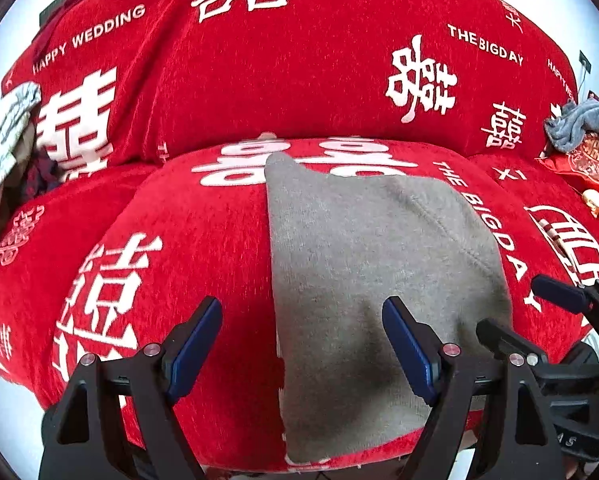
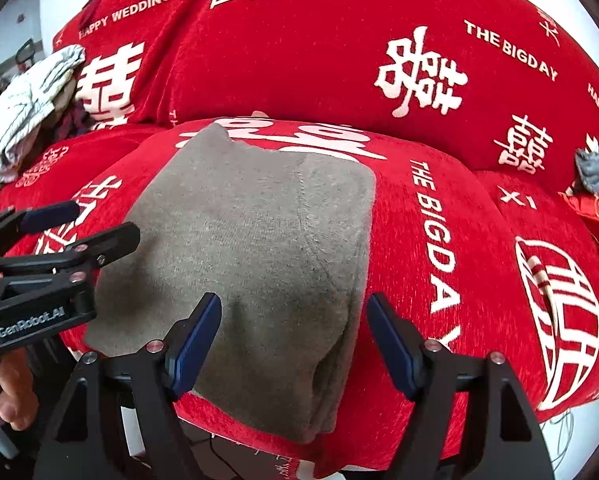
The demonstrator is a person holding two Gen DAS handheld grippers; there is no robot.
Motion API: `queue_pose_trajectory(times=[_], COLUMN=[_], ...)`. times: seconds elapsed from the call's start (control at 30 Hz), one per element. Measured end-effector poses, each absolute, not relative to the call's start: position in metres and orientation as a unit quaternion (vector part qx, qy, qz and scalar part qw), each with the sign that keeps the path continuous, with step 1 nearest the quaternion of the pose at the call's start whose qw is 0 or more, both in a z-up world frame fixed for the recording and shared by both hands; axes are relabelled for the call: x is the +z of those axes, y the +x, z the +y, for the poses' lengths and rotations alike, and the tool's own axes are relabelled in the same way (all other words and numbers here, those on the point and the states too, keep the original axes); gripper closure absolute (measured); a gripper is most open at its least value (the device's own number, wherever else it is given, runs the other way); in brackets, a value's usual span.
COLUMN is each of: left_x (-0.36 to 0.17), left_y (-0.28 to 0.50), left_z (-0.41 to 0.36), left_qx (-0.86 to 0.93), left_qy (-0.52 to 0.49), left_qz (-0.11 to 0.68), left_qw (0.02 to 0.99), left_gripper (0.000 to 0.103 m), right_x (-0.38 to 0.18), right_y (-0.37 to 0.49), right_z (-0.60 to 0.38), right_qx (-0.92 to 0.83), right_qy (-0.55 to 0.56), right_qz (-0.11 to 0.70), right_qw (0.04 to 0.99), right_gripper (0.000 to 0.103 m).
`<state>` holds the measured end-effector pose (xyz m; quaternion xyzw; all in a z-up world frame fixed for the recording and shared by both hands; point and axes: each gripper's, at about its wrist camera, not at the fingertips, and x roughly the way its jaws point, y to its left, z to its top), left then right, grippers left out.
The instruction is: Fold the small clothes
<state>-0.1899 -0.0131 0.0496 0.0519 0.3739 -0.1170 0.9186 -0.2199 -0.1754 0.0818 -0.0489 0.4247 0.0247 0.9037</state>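
Both hand-held grippers — left, right — gape apart, seemingly above folded grey garment

One folded grey garment is seen on one red sofa cover. Two grippers are counted — the left gripper and the right gripper — each with two fingers. Two cloth heaps are noted — a striped pile and a blue-grey rag.

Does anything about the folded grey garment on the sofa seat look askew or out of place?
Mostly tidy, but the grey garment has one far corner poking up past its otherwise straight back edge, so the fold is not quite square.
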Motion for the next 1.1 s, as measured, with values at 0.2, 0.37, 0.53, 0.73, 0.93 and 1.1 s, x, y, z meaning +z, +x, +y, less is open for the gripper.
queue_pose_trajectory(times=[0.2,0.37,0.53,0.73,0.93,1.1], left_x=[0.043,0.044,0.049,0.053,0.056,0.058], left_y=[-0.198,-0.203,-0.206,-0.209,-0.211,-0.213], left_z=[-0.02,-0.02,-0.014,-0.012,-0.015,-0.016], left_qx=[-0.085,-0.081,-0.083,-0.091,-0.088,-0.085], left_qy=[0.086,0.093,0.08,0.071,0.079,0.082], left_qz=[0.369,0.364,0.362,0.359,0.354,0.351], left_qw=[0.922,0.923,0.925,0.926,0.928,0.929], left_gripper=[0.02,0.02,0.02,0.02,0.02,0.02], right_x=[0.084,0.084,0.086,0.091,0.092,0.094], right_y=[-0.222,-0.227,-0.231,-0.233,-0.234,-0.234], right_z=[-0.173,-0.169,-0.166,-0.162,-0.161,-0.16], right_qx=[0.015,0.01,0.007,0.01,0.011,0.011], right_qy=[-0.043,-0.047,-0.05,-0.052,-0.052,-0.051], right_qz=[0.422,0.422,0.418,0.412,0.41,0.408], right_qw=[0.905,0.906,0.907,0.91,0.91,0.911], right_gripper=[0.025,0.025,0.025,0.025,0.025,0.025])
